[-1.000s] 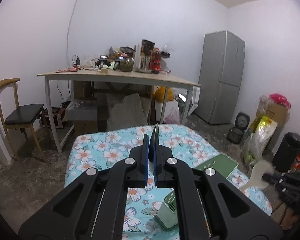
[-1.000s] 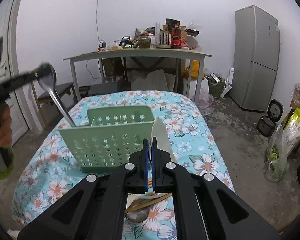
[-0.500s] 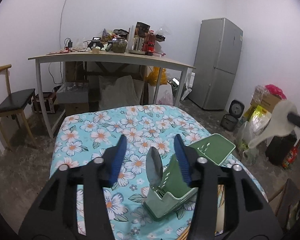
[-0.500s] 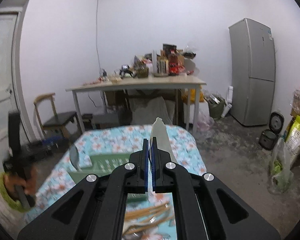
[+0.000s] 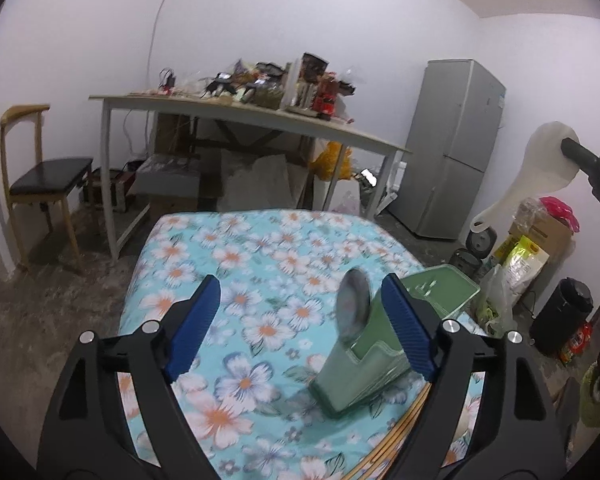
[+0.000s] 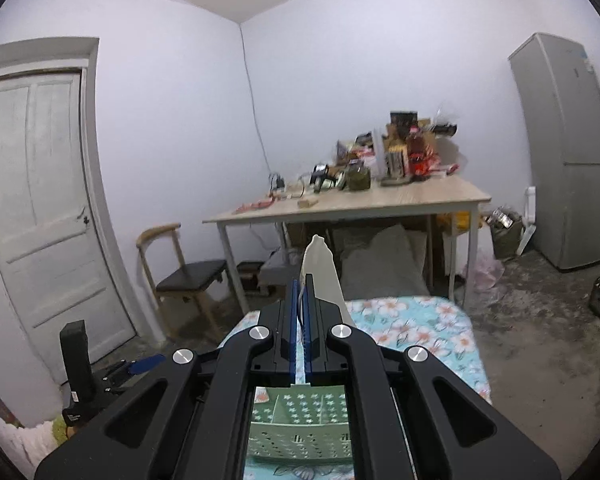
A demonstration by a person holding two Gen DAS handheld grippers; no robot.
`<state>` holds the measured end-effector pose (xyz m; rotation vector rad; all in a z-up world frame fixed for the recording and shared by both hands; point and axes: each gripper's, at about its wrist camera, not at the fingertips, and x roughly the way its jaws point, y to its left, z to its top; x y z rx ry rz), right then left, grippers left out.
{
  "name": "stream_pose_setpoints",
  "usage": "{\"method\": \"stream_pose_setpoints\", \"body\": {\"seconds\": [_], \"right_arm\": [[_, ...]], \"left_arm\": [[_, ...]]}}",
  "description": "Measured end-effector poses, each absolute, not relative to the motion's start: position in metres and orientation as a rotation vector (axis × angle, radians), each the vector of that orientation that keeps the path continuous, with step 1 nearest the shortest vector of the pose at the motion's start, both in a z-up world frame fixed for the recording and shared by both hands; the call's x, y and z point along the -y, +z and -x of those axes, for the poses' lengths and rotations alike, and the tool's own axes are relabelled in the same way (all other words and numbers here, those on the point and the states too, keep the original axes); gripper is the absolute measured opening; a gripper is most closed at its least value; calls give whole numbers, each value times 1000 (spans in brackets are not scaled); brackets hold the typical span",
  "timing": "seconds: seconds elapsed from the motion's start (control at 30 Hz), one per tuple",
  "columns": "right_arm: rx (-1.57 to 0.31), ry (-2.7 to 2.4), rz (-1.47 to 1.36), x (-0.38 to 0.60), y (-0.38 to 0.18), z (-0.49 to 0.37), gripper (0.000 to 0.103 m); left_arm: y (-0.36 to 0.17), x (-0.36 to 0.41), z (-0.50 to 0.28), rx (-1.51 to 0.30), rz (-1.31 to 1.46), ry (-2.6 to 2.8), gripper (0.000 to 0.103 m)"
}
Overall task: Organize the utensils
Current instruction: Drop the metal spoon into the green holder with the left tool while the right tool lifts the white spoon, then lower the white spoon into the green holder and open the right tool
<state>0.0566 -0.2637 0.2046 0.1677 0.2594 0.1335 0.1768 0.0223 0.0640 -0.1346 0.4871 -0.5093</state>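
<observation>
Floral cloth (image 5: 236, 264) covers surface; left gripper (image 5: 300, 316) just opened, empty; right gripper (image 6: 300, 292) clamps white spatula (image 6: 320, 264).

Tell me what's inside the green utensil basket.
In the green basket a metal spoon stands with its bowl up above the rim. Its handle is hidden by the basket wall. The right wrist view shows dividers, but the gripper covers most of the compartments.

A cluttered wooden desk (image 6: 380, 204) stands by the wall, a chair (image 5: 40, 176) left, a grey fridge (image 5: 448, 152) right.
</observation>
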Motion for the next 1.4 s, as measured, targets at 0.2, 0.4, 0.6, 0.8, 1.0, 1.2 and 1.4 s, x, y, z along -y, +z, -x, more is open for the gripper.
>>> {"method": "stream_pose_setpoints", "body": {"seconds": [0.2, 0.4, 0.6, 0.8, 1.0, 1.2, 1.4], "right_arm": [[-361, 144, -190, 259, 178, -78, 3], [-461, 135, -209, 259, 146, -104, 3], [-561, 118, -233, 263, 115, -127, 5], [-563, 108, -254, 270, 111, -117, 36], [-531, 79, -265, 280, 116, -89, 41], [-550, 13, -295, 296, 98, -54, 48], [-620, -31, -350, 304, 60, -27, 48]], "left_arm": [[34, -34, -177, -584, 137, -493, 80], [8, -36, -173, -670, 130, -505, 82], [-5, -31, -165, -699, 112, -507, 82], [-10, -25, -162, -711, 125, -546, 82], [-12, -18, -154, -685, 112, -553, 82], [-17, -4, -146, -701, 47, -601, 86], [-23, 6, -139, -752, 89, -673, 94]]}}
